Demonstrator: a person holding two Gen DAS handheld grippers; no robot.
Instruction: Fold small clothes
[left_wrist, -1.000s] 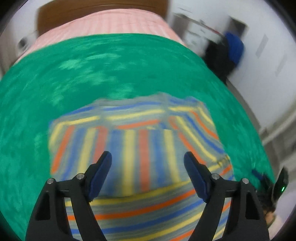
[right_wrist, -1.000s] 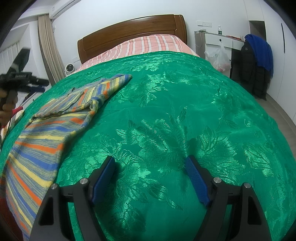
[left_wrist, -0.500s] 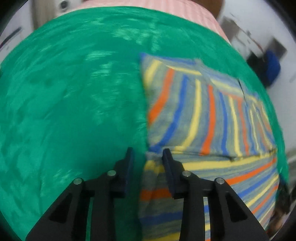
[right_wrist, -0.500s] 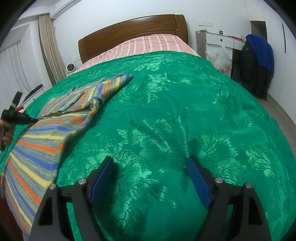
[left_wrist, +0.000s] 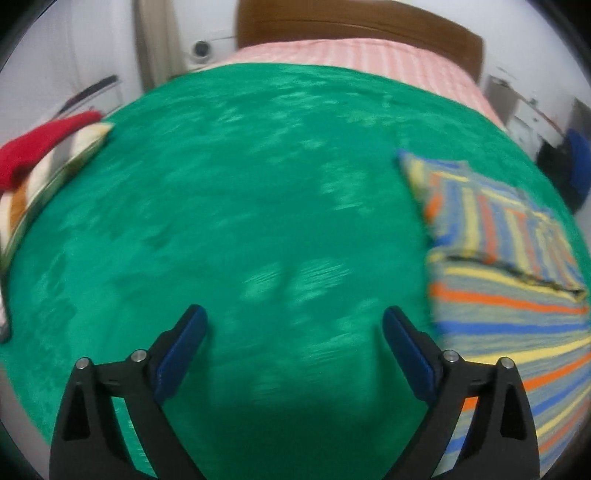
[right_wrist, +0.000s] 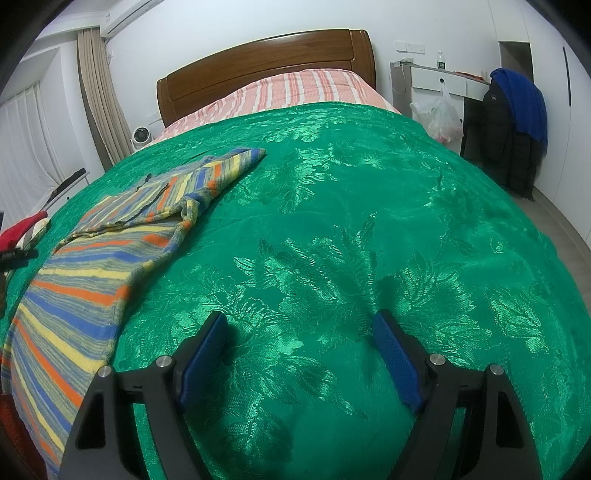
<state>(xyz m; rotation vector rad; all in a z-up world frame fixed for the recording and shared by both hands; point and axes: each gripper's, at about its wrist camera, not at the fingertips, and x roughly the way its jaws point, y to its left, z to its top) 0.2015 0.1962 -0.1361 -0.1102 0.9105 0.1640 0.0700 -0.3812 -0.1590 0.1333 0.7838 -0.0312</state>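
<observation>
Green bedspread (right_wrist: 351, 221) covers most of the bed, with a striped pink sheet (right_wrist: 295, 88) and a wooden headboard (right_wrist: 266, 62) at the far end. On it lies the striped garment (right_wrist: 92, 266), off to the left in my right wrist view and at the right edge (left_wrist: 509, 302) in my left wrist view.

My left gripper (left_wrist: 295, 350) has just been opening its jaws; they stand wide now with nothing between them, only bare bedspread below. It sits just beside the garment's near edge, not over it. My right gripper (right_wrist: 299, 350) is also spread wide and empty, hovering above plain bedspread well apart from the garment.

As for progress, I judge one fold is in: a sleeve or side panel appears turned over onto the body, making a doubled layer near the top. My left view is smeared, so I can't be sure how neat that fold lies. The long lower part is spread flat and hangs toward the bed's edge, so the other side and the lengthwise folds remain to be done. A red and pale item (left_wrist: 44, 147) waits at the far left, possibly the next piece.
</observation>
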